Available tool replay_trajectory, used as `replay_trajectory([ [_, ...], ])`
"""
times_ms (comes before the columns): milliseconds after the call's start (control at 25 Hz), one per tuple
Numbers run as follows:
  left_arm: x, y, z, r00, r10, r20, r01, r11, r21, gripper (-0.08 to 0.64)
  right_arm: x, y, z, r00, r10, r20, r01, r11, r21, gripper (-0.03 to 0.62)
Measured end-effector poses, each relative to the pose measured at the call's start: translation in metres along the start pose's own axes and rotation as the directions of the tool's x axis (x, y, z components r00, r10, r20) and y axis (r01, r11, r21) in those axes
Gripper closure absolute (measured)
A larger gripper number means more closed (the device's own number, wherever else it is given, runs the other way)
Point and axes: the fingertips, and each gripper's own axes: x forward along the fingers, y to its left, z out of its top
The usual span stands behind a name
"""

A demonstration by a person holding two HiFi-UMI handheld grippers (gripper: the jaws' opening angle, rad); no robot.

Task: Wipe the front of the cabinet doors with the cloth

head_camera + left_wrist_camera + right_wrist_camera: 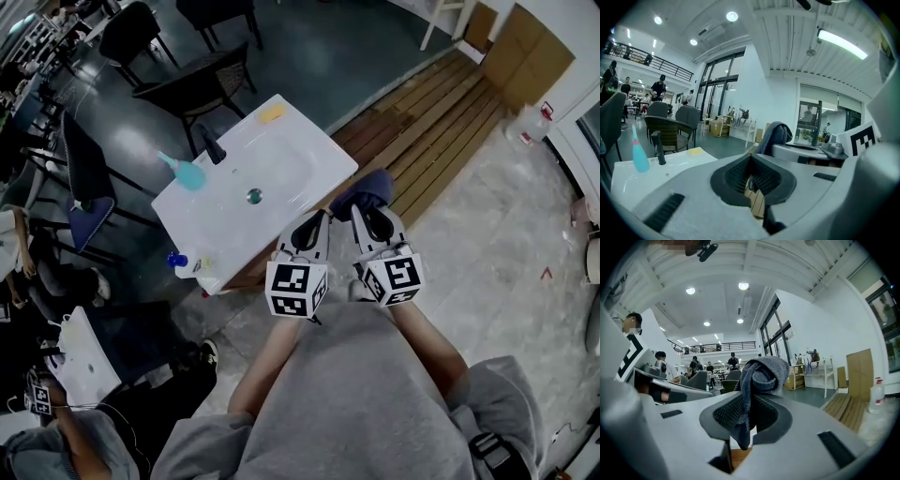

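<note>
Right gripper (745,417) pinches cloth (762,372) — left gripper (754,182) seemingly closed.

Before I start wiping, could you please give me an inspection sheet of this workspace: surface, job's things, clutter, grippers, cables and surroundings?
Surface: white sink top, bare around the drain.
Job's things: dark cloth in the right gripper; cabinet shows only a brown strip, door fronts not visible.
Clutter: blue bottle, black tap, yellow sponge, small blue-capped bottle at the corner.
Grippers: left gripper fingers together, holding nothing; right gripper fingers shut on the cloth.
Cables: nothing seen near the sink top.
Surroundings: dark chairs beyond the sink top, wooden planks on the floor.
</note>
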Motion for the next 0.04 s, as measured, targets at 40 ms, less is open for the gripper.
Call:
replay_trajectory([
  [40,-0.0024,0.0006,0.0008,1.000,0.002,0.004,-0.002,1.000,-0.002,0.552,-0.0005,0.0017,0.0009,1.000,0.002,0.001,-0.002,1.000,0.001,0.538],
])
